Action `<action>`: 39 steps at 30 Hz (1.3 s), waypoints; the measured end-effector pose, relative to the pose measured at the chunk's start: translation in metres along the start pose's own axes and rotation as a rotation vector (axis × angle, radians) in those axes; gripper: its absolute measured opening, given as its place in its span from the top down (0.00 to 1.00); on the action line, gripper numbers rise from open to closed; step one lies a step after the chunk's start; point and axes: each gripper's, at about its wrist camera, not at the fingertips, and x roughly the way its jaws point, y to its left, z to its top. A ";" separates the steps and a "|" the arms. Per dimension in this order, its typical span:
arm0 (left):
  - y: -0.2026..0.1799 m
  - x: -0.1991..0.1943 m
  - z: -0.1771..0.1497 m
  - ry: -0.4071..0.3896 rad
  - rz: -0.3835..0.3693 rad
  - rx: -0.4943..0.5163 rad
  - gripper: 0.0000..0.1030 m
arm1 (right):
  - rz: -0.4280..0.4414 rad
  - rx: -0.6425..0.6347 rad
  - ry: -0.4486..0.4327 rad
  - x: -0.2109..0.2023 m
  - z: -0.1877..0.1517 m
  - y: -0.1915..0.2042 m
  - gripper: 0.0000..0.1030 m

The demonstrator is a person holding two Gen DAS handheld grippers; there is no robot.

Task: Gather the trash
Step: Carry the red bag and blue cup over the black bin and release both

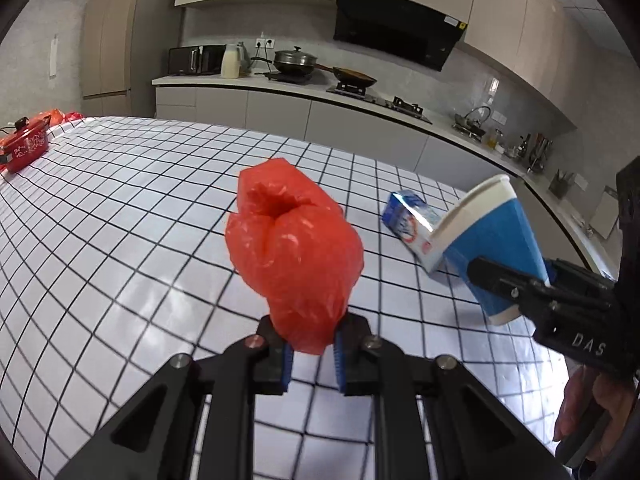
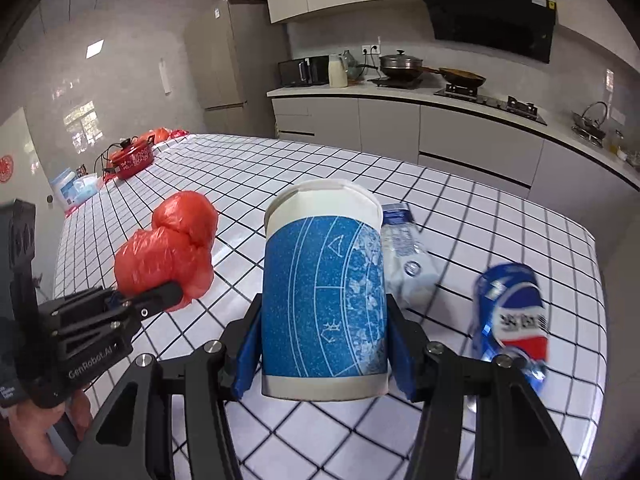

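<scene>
Left wrist: my left claw point(image 1: 311, 354) pinches the red plastic bag point(image 1: 294, 248), lifted above the checked table point(image 1: 120, 208). Right wrist: my right claw point(image 2: 324, 350) clamps the blue paper cup point(image 2: 324, 288); milk carton point(image 2: 408, 264) and crushed can point(image 2: 512, 312) lie on the table.

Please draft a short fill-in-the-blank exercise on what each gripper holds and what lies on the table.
1. The left gripper is shut on a crumpled ____ plastic bag.
2. The right gripper holds a blue and white paper ____.
3. The checked tablecloth has black lines on ____.
4. The crushed can lies on the ____.

Missing words: red; cup; white; tablecloth
</scene>
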 end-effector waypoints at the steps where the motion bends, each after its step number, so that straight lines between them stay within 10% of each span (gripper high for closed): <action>1: -0.005 -0.004 -0.002 -0.003 0.001 0.005 0.84 | -0.007 0.002 -0.005 -0.006 -0.002 -0.001 0.45; 39: -0.265 -0.093 -0.104 -0.003 -0.210 0.265 0.84 | -0.268 0.199 -0.100 -0.288 -0.176 -0.179 0.45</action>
